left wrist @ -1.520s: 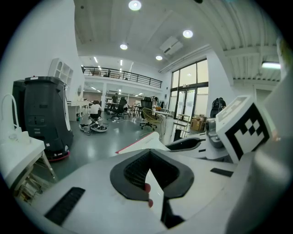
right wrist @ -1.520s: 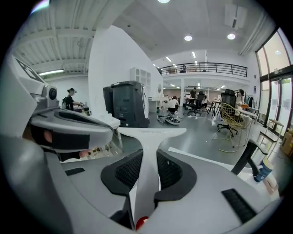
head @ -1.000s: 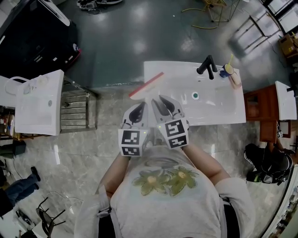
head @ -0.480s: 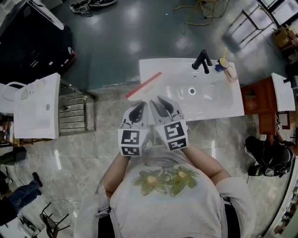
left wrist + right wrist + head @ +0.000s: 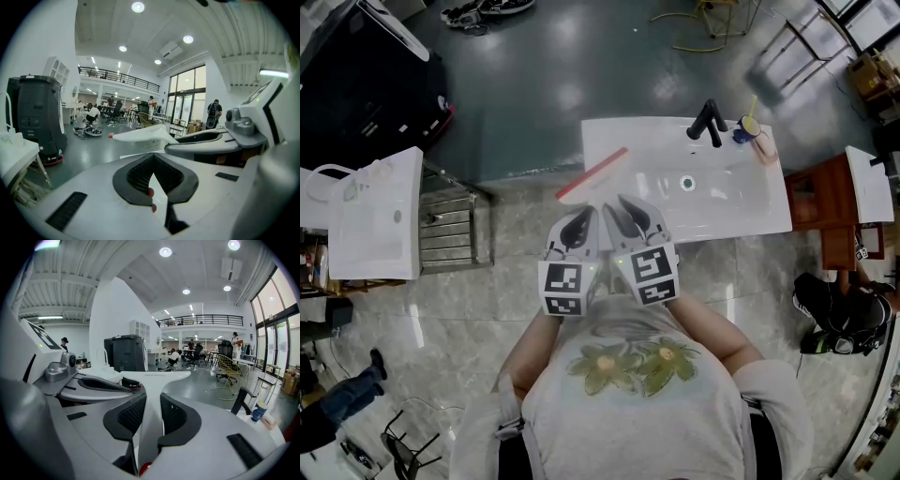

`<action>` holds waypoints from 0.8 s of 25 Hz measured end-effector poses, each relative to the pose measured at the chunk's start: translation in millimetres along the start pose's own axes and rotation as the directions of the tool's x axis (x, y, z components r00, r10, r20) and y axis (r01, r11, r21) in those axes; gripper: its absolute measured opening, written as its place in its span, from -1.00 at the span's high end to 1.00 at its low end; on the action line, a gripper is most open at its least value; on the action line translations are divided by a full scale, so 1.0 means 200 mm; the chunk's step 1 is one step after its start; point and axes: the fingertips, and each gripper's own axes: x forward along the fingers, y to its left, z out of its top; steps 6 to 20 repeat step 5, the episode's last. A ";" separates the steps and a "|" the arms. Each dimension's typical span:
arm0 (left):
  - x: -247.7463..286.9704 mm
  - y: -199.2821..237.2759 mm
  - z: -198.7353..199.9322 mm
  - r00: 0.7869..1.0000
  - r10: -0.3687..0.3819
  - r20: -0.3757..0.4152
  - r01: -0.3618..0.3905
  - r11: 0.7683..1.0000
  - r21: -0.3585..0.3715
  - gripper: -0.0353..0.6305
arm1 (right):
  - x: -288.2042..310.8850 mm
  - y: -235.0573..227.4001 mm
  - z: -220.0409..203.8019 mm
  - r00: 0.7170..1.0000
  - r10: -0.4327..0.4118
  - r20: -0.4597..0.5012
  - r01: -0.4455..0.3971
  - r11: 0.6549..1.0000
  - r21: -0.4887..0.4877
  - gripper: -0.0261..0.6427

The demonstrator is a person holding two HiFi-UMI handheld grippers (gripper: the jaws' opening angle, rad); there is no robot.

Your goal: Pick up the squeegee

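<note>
At 11 o'clock of the right gripper clasping its handle, the white T-shaped squeegee shows a red edge; the left gripper is closed on nothing.

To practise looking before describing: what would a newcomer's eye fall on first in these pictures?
The white T-shaped squeegee with a red rubber edge stands out, its handle clamped in the right hand-held gripper, over the left end of the white washbasin counter. Next comes the black tap at the counter's far edge.
</note>
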 end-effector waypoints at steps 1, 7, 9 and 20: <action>0.00 0.00 0.00 1.000 0.000 0.000 0.000 1.000 -0.001 0.87 | 0.00 0.00 0.00 1.000 0.000 0.000 0.000 1.000 0.000 0.64; -0.01 -0.01 -0.01 1.000 -0.003 -0.001 0.003 1.000 0.001 0.87 | -0.01 0.01 -0.01 1.000 0.002 -0.001 -0.002 1.000 0.003 0.64; -0.01 -0.01 -0.01 1.000 -0.003 -0.001 0.003 1.000 0.001 0.87 | -0.01 0.01 -0.01 1.000 0.002 -0.001 -0.002 1.000 0.003 0.64; -0.01 -0.01 -0.01 1.000 -0.003 -0.001 0.003 1.000 0.001 0.87 | -0.01 0.01 -0.01 1.000 0.002 -0.001 -0.002 1.000 0.003 0.64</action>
